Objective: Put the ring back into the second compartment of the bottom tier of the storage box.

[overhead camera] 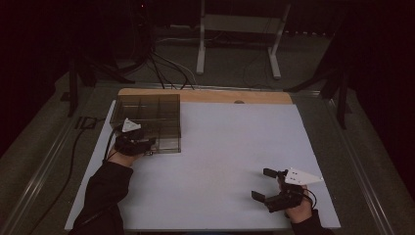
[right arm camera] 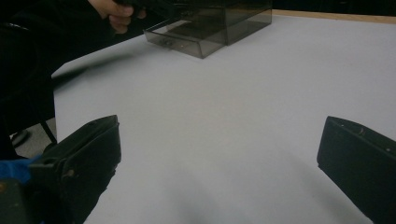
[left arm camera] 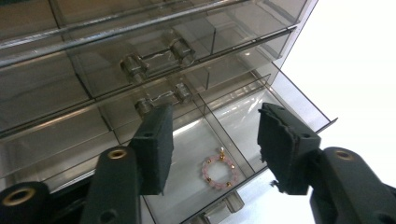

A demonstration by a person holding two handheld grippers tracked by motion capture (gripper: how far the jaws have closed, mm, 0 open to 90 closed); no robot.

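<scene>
A smoky transparent drawer chest (overhead camera: 147,113) stands at the table's back left. Its lowest drawer (left arm camera: 299,100) is pulled out, and a small pink and gold bead bracelet (left arm camera: 219,172) lies on the floor of one of its compartments. My left gripper (left arm camera: 215,126) hovers open over that drawer, its pads apart and touching nothing; in the high view this left gripper (overhead camera: 147,143) sits at the chest's front. My right gripper (overhead camera: 262,183) rests near the front right of the table, jaws wide apart and empty, and points across the table toward the chest (right arm camera: 233,14).
The white table top (overhead camera: 230,147) stretches between the two hands. A wooden strip (overhead camera: 205,95) runs along its far edge. Beyond the table are cables and a white stand (overhead camera: 235,29) on the floor. The chest's upper drawers (left arm camera: 154,60) are closed.
</scene>
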